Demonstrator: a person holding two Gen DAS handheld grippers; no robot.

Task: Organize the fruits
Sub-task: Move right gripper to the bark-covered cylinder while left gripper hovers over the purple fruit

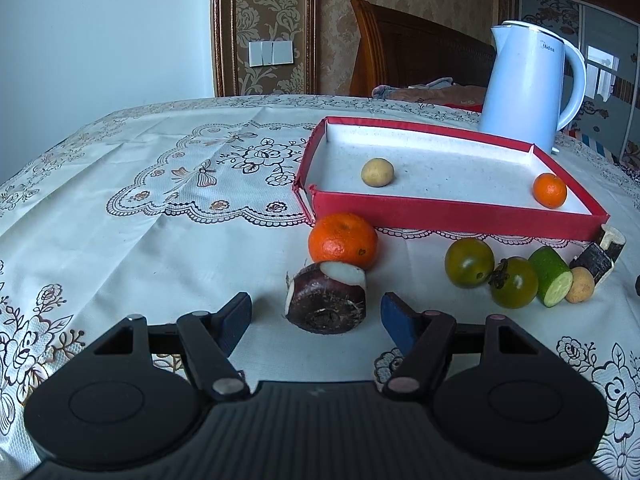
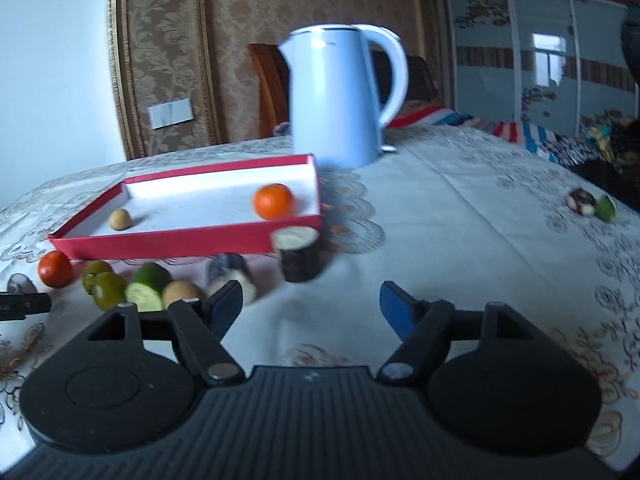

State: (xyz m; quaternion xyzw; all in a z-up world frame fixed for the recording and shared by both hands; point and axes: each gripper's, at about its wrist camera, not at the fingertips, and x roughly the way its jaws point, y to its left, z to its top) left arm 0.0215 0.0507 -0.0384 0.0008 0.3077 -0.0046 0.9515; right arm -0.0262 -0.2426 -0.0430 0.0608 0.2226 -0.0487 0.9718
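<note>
Covering table: floral cloth (image 1: 160, 168); damask wallpaper (image 2: 240, 40) behind; both tongs wide, empty.

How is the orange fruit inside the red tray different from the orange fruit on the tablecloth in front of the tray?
The orange fruit in the tray lies on the white floor of the red tray, in a corner; the orange fruit on the tablecloth lies outside, near the tray's front wall. The tray one stands alone; the outside one is right behind a dark water chestnut. Both are round, orange and unpeeled.
</note>
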